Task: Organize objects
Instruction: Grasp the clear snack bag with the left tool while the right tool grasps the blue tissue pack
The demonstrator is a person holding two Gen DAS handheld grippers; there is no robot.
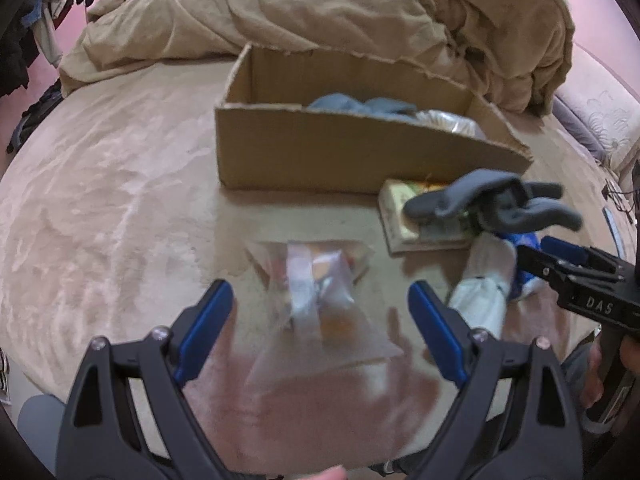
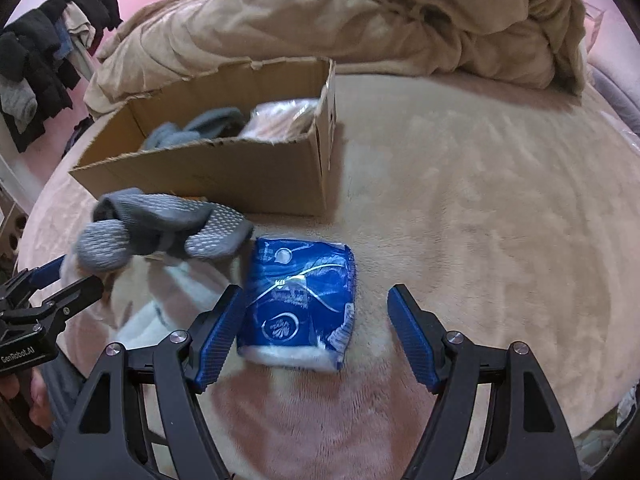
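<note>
A cardboard box (image 1: 320,152) stands on the beige bed and holds blue-grey cloth (image 1: 360,105) and a clear bag; it also shows in the right wrist view (image 2: 240,168). My left gripper (image 1: 320,320) is open over a clear plastic packet (image 1: 308,276). My right gripper (image 2: 316,320) is open around a blue tissue pack (image 2: 304,296). A grey grip sock (image 2: 160,236) lies left of the pack, over a small book (image 1: 404,216) and white cloth (image 1: 484,280).
A rumpled tan duvet (image 1: 320,12) is piled behind the box. Dark clothes (image 2: 44,64) hang at the far left by the pink wall. The bed's front edge lies just below both grippers.
</note>
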